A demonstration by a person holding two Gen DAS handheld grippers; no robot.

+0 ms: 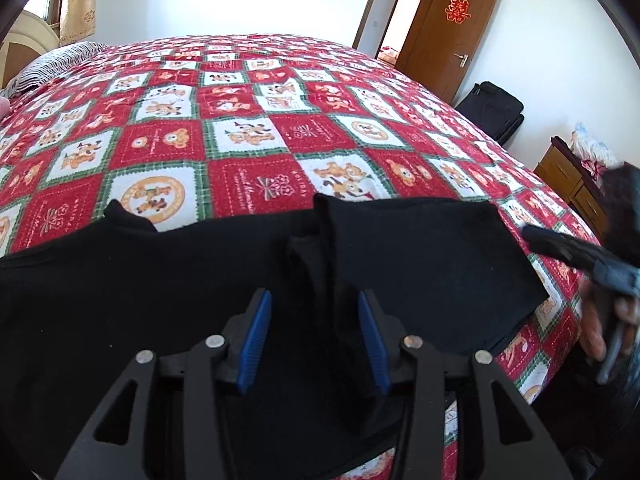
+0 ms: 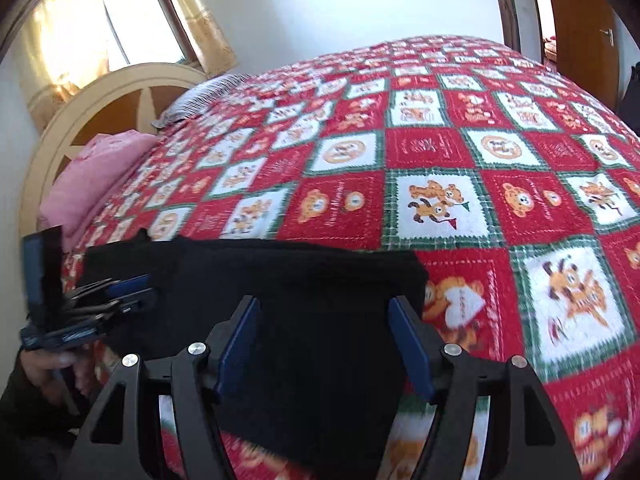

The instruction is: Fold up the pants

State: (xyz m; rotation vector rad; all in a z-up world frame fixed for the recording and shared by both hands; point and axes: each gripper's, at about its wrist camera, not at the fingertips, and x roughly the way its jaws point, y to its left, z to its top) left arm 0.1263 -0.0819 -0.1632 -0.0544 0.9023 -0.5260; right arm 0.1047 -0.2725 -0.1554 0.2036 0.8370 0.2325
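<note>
Black pants [image 1: 420, 264] lay on a red, white and green checked bedspread [image 1: 248, 128]; gripper pads [image 2: 236, 348] were blue.

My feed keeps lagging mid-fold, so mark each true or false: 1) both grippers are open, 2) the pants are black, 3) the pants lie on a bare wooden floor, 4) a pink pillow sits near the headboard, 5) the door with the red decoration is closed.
1) True. The left gripper and the right gripper both have their jaws spread over the fabric, gripping nothing.
2) True. The pants are black.
3) False. They lie on a bed with a red checked bedspread.
4) True. The pink pillow sits by the cream headboard.
5) False. The wooden door stands open.
</note>
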